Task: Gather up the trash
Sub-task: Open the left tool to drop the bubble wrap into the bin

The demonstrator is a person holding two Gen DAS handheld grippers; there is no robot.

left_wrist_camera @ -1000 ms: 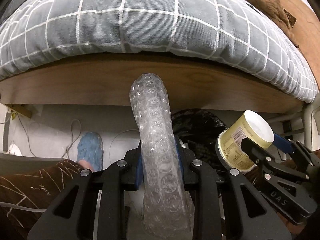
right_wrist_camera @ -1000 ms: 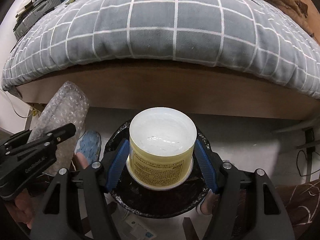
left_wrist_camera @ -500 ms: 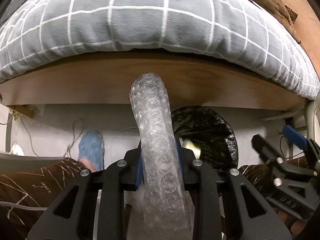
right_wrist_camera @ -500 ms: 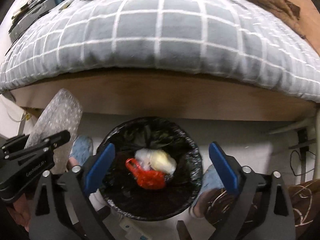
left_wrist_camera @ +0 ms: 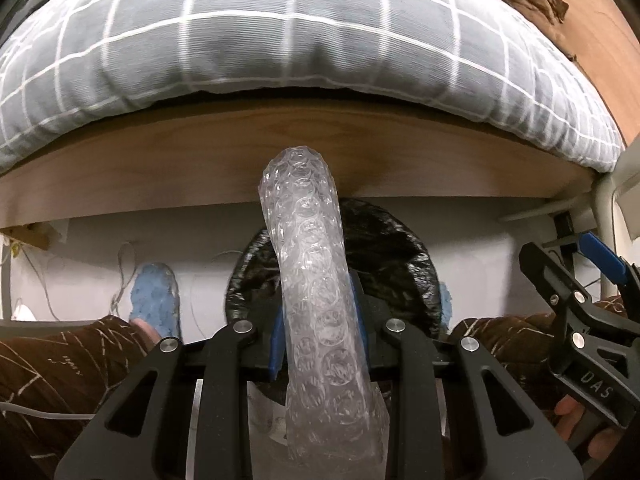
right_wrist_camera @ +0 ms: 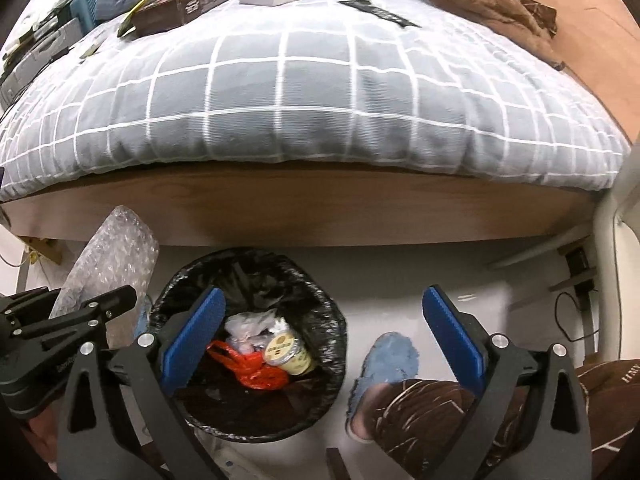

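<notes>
- Dropped since a second ago: yellow tub (right_wrist_camera: 289,353), once pinched in the right claw (right_wrist_camera: 325,334), now lying in the black-lined bin (right_wrist_camera: 332,312) beside a red bag (right_wrist_camera: 250,368) and crumpled plastic
- Jaws of that right claw just swung apart, standing wide with nothing between; left blue pad over the bin's rim, right pad over bare floor near a blue slipper (right_wrist_camera: 386,360)
- Left claw (left_wrist_camera: 318,340) clamped on a roll of bubble wrap (left_wrist_camera: 316,300), roll poking forward above the bin (left_wrist_camera: 416,272), now centred behind it
- Beyond the bin: wooden bed frame (right_wrist_camera: 320,208), then grey checked quilt (right_wrist_camera: 320,96)
- Brown patterned trouser legs at the lower edges of both views
</notes>
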